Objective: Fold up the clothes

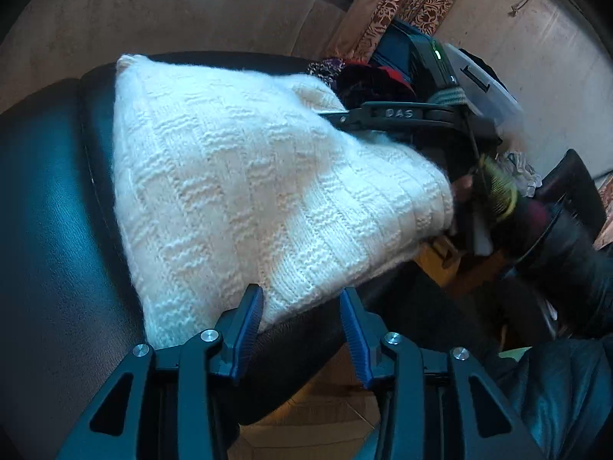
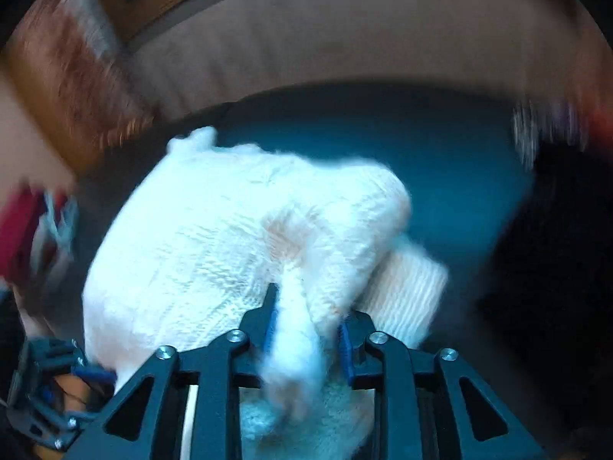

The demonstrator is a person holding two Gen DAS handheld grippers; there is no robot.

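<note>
right wrist view blurred, right claw clamped on a bunched fold of white knit sweater, left claw gaping, empty, at sweater's near edge, black leather seat beneath

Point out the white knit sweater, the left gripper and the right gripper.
white knit sweater [image 1: 245, 176]: left wrist view, middle of the knit panel.
left gripper [image 1: 302, 329]: left wrist view, between its fingertips.
right gripper [image 2: 306, 329]: right wrist view, between its fingertips.

a dark leather seat carries the clothes; its surface is smooth and shiny, with a rounded near edge. a white knitted sweater lies directly on it, spread across the middle and hanging over the right edge. at the far right, a pile of dark and red clothes sits beside it.
</note>
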